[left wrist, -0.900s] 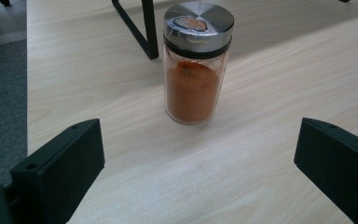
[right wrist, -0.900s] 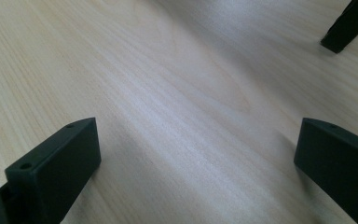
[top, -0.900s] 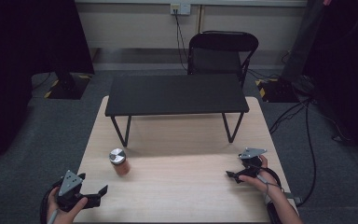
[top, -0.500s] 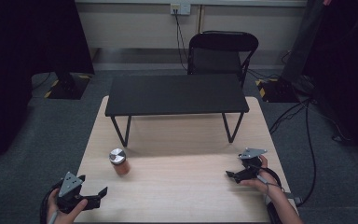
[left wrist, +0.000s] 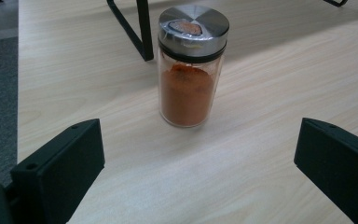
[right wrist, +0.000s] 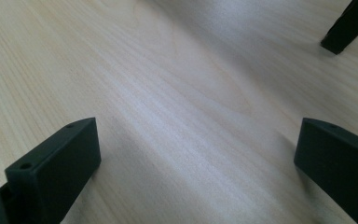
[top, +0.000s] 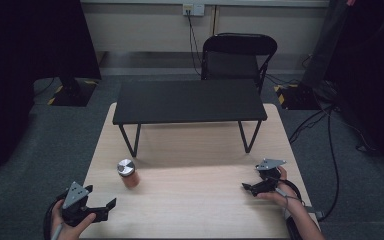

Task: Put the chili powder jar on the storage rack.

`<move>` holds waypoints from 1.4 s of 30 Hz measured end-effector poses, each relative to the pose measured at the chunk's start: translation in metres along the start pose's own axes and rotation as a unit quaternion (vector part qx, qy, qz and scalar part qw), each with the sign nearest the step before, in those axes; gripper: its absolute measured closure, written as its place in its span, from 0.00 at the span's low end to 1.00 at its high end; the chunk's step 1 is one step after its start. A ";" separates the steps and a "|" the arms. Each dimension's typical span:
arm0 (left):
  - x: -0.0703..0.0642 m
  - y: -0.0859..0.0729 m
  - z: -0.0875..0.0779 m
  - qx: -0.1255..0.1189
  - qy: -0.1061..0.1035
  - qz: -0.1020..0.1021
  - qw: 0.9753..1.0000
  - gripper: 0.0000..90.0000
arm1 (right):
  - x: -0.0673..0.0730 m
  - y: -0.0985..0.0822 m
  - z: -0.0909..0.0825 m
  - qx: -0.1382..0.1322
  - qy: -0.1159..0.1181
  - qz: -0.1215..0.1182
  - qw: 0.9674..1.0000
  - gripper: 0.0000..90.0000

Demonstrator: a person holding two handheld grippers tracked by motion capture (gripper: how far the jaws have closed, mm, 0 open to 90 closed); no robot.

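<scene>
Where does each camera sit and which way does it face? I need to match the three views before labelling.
High view: above the person's side, looking forward and down on the wooden table; hands with the left gripper and right gripper enter from below.
Left gripper view: rides the left gripper, looking along its open jaws at the spice jar.
Right gripper view: rides the right gripper, looking along its open jaws at bare tabletop and a foot of the black bench.
Shared: the high and left gripper views both show the jar.
</scene>
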State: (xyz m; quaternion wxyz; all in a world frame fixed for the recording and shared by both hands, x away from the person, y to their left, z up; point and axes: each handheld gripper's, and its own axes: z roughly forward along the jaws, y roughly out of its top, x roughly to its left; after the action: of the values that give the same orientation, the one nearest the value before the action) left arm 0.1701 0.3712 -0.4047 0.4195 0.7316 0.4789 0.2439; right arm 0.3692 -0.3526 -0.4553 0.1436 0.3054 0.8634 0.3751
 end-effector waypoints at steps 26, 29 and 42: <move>0.006 0.024 0.052 0.025 -0.017 0.005 1.000 0.01 | 0.001 0.000 0.000 -0.001 -0.001 0.001 1.000 0.00; 0.007 0.027 0.063 0.030 -0.022 0.004 0.999 0.01 | 0.002 0.000 0.000 -0.001 -0.001 0.001 1.000 0.00; 0.009 0.029 0.088 0.034 -0.018 -0.010 0.999 0.01 | 0.001 0.000 0.000 -0.001 0.001 -0.001 1.000 0.00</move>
State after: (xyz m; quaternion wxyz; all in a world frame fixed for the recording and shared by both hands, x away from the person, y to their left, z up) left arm 0.2548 0.3402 -0.4268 0.4055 0.7444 0.4871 0.2102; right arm 0.3683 -0.3515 -0.4557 0.1434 0.3038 0.8634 0.3763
